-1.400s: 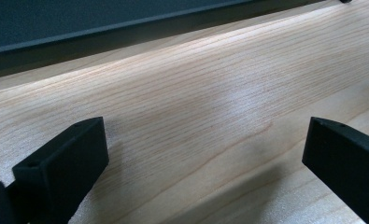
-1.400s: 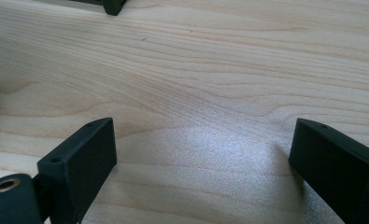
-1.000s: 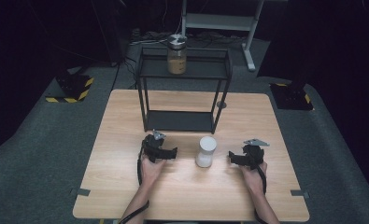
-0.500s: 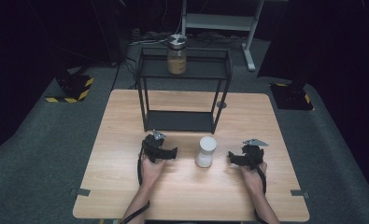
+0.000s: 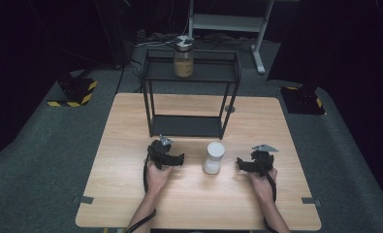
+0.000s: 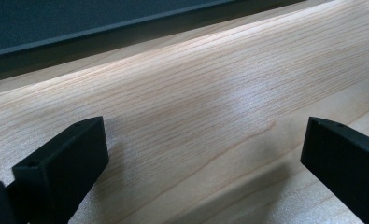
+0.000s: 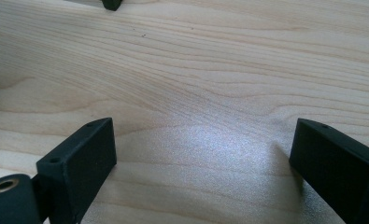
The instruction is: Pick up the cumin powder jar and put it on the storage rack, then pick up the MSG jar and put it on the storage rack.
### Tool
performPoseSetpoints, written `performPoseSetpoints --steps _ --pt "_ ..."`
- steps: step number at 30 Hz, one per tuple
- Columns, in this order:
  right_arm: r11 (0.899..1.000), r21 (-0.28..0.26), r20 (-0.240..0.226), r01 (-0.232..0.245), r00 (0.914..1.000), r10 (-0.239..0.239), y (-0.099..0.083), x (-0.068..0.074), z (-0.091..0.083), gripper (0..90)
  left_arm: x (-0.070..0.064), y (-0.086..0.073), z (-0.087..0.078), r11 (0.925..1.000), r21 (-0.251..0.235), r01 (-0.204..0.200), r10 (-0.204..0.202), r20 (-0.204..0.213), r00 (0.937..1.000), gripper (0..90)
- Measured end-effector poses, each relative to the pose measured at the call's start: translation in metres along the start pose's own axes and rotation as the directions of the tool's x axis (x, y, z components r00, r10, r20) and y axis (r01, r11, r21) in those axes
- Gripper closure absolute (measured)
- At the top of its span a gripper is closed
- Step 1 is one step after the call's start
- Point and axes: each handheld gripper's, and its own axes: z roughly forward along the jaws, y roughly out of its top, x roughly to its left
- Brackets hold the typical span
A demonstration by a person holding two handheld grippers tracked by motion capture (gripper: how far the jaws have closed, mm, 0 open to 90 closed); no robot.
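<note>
Between the left gripper (image 5: 179,159) and right gripper (image 5: 241,164), the white container (image 5: 213,157) stands untouched on the worktop (image 5: 131,194); nothing has shifted, jaws apart on both, approach pending.

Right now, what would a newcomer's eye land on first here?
Probably the white cylinder container, standing upright on the wooden table between the left gripper and right gripper, both open and empty. Next, the black metal shelf rack behind it, with a tan-filled jar on its top shelf.
</note>
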Motion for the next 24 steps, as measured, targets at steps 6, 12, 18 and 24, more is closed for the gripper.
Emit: performPoseSetpoints --steps 6,12,18,24 --pt "1.0 -0.005 -0.011 -0.003 0.9999 0.003 -0.001 -0.0023 0.0002 6.5 0.0003 0.0002 -0.0001 1.0 0.001 -0.002 0.002 0.0 1.0 0.9" --pt "1.0 -0.001 0.0 0.0 1.0 0.0 -0.0003 0.0 -0.0002 6.5 0.0007 0.0001 -0.0002 1.0 0.0 -0.001 0.001 0.001 1.0 0.9" --pt "1.0 0.001 0.0 0.001 1.0 -0.001 -0.0002 0.0 -0.0003 6.5 -0.0001 0.0002 0.0 1.0 0.001 -0.002 0.002 -0.001 1.0 0.9" --pt "1.0 0.002 0.003 0.005 1.0 -0.005 0.0001 0.0008 -0.0002 6.5 0.0 0.0003 0.0 1.0 0.002 -0.003 0.003 -0.001 1.0 0.9"
